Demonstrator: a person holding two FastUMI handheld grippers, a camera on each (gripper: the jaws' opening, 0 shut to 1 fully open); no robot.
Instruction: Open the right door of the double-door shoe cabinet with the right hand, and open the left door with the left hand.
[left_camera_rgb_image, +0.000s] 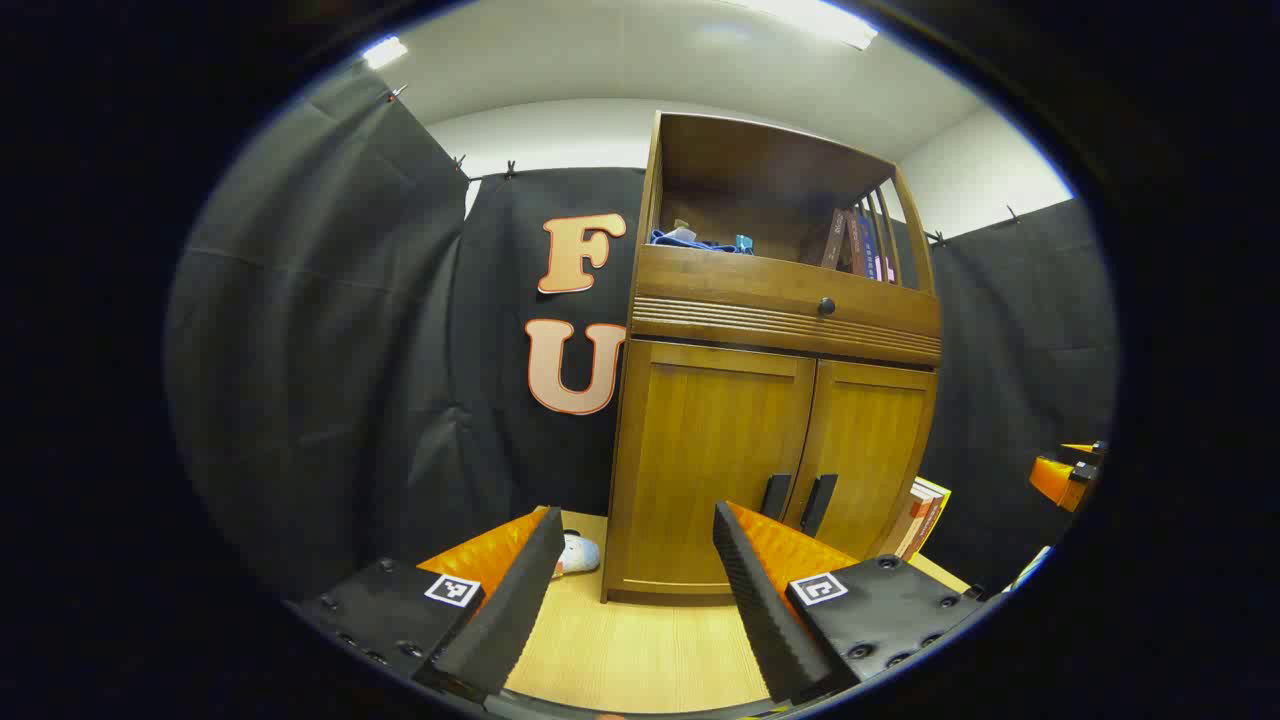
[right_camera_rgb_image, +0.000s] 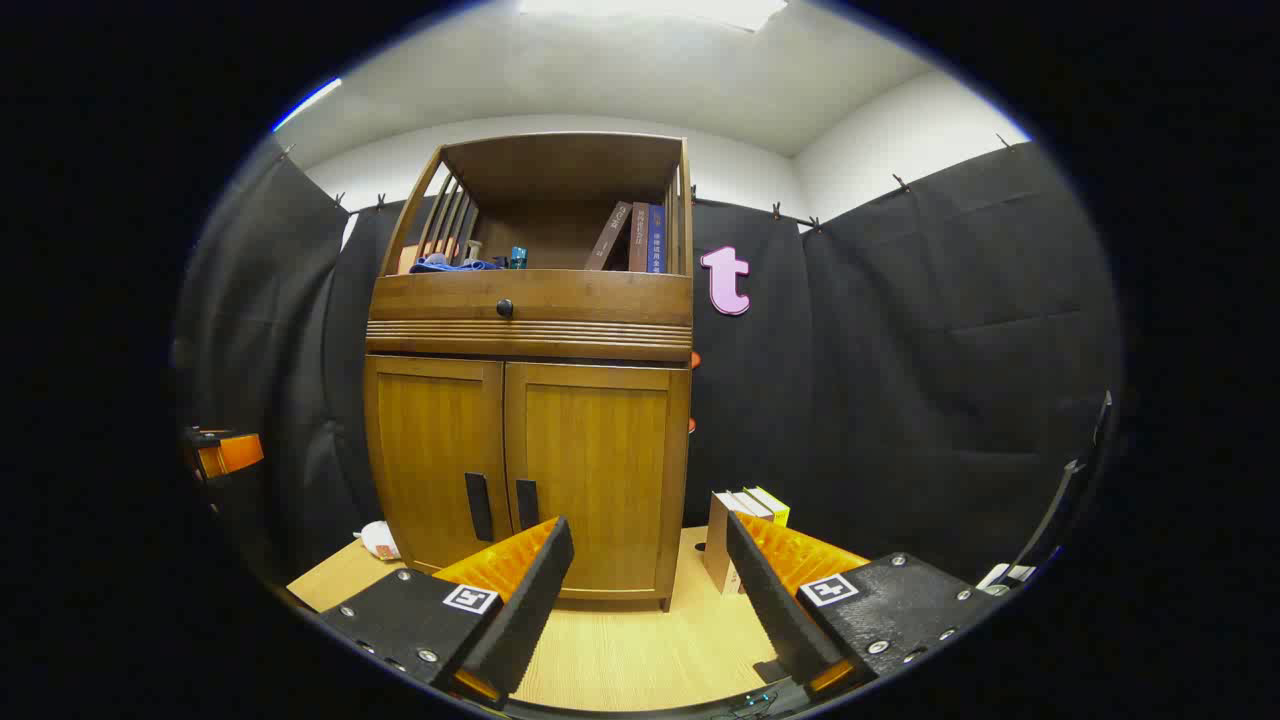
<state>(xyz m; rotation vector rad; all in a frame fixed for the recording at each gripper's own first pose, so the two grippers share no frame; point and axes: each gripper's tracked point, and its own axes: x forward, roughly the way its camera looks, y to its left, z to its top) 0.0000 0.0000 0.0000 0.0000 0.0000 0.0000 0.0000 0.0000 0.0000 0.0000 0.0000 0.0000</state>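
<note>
Cabinet (right_camera_rgb_image: 530, 400) of brown wood, upright on a pale wooden floor (right_camera_rgb_image: 620, 650), backed against black cloth. Both lower doors shut: left door (right_camera_rgb_image: 435, 465) and right door (right_camera_rgb_image: 598, 475) flush, edges meeting down the middle. Two dark vertical handles low on the doors, left handle (right_camera_rgb_image: 478, 506) and right handle (right_camera_rgb_image: 526, 504), just beside each other at the seam. Above the doors, a ribbed band and a drawer front with one small dark knob (right_camera_rgb_image: 505, 308). Above that, an open shelf compartment (right_camera_rgb_image: 560, 215) with slatted sides, holding upright books (right_camera_rgb_image: 640, 238) at the right end, one leaning, and blue cloth (right_camera_rgb_image: 455, 264) with small items at the left end.

Stack of boxes or books (right_camera_rgb_image: 745, 520) on the floor just right of the cabinet. Pale, rounded object (right_camera_rgb_image: 380, 540) on the floor at the cabinet's left corner; kind unclear.

Right gripper (right_camera_rgb_image: 650, 585) near, well short of the doors, jaws spread wide, nothing between them, nothing touched; right door's lower part visible through the gap. Left gripper (left_camera_rgb_image: 630, 570) likewise spread wide and empty, apart from the cabinet, aimed at the lower left door (left_camera_rgb_image: 715, 470), handles (left_camera_rgb_image: 798, 500) just beyond its right finger.
</note>
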